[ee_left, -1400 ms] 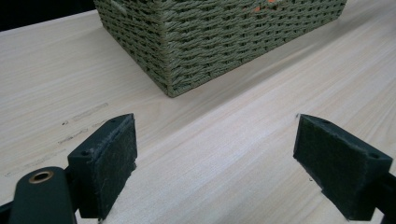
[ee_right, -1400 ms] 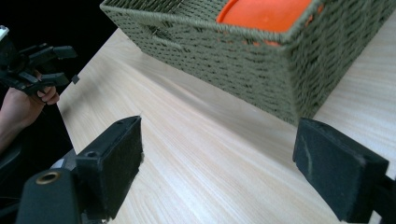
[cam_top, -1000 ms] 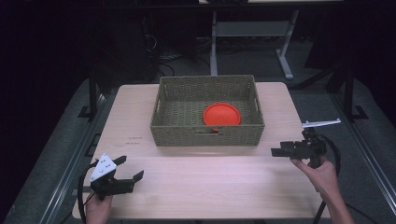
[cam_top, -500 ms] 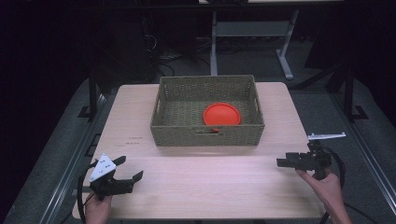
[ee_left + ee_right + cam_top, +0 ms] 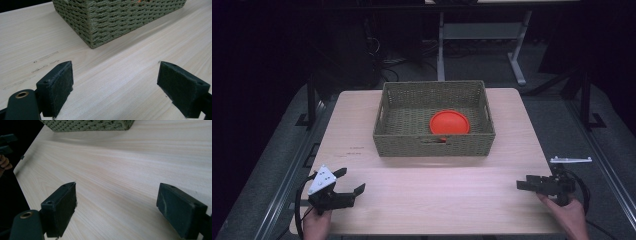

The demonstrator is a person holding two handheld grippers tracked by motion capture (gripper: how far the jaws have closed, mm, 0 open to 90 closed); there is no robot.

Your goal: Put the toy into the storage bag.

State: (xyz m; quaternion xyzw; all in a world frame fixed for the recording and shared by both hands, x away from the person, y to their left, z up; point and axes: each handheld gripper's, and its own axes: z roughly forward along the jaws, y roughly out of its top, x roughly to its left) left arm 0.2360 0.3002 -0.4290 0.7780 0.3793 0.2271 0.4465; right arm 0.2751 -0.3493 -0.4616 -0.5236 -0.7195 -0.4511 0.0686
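R tool (image 5: 523, 185) nearer table (image 5: 437, 200) edge

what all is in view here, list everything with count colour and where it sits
basket: one, olive-green woven, rear middle of the table
disc: one, orange-red, round, inside the basket toward its right front
table: one, pale wood, holds the basket
marks: a few faint dark smudges, on the tabletop left of the basket
metal frame: one, grey, on the dark floor behind the table
left gripper: one, black with a grey plate on top, open, near left corner of the table
right gripper: one, black, open, near right edge of the table
hands: two, at the bottom edge, each holding a gripper
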